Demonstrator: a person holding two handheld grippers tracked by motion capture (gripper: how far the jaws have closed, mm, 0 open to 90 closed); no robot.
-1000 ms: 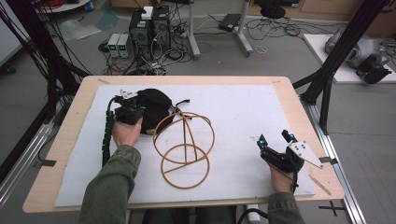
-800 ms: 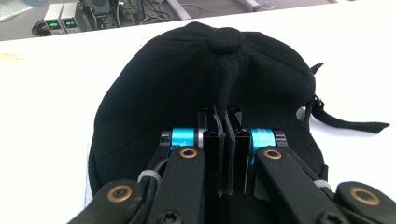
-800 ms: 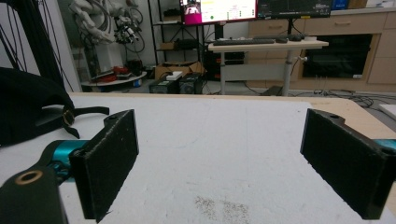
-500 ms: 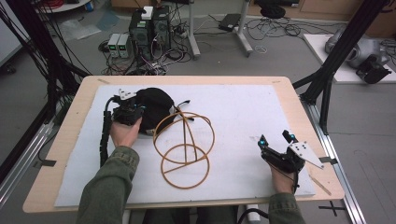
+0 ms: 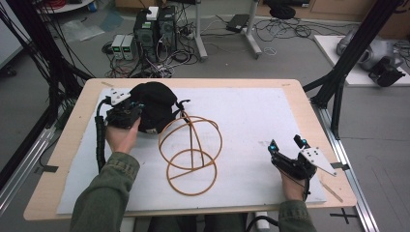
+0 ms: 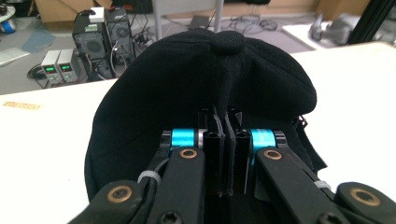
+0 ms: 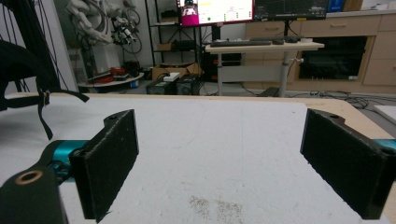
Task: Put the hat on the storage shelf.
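The left gripper (image 6: 223, 154) is clamped on a fold of the black cap (image 6: 205, 88), its jaws pinched tight on the fabric at the near rim, with the crown and its top button just ahead of them. In the high view the cap (image 5: 153, 105) hangs from this gripper (image 5: 126, 115) above the far left part of the mat (image 5: 261, 116), and the wire stand (image 5: 191, 150) — a dome of hoops over a ring base — sits just to the gripper's right, its near hoop close to the cap's strap. The right gripper (image 5: 288, 146) rests well apart on the other side, jaws spread wide with nothing between them; its own view shows bare mat between the pads (image 7: 112, 158).

The step in hand looks like carrying the cap over to seat it on the stand. To do it well, the cap should go high enough that its open underside clears the top of the dome before moving across — a low approach would likely snag the strap or shove the light frame. The pinch takes only a thin fold, so a slow, level move is safer than a swing. Bringing the crown over the hoops' crossing point and lowering straight down should let it settle evenly. The free gripper could steady the ring base if the stand starts to slide.
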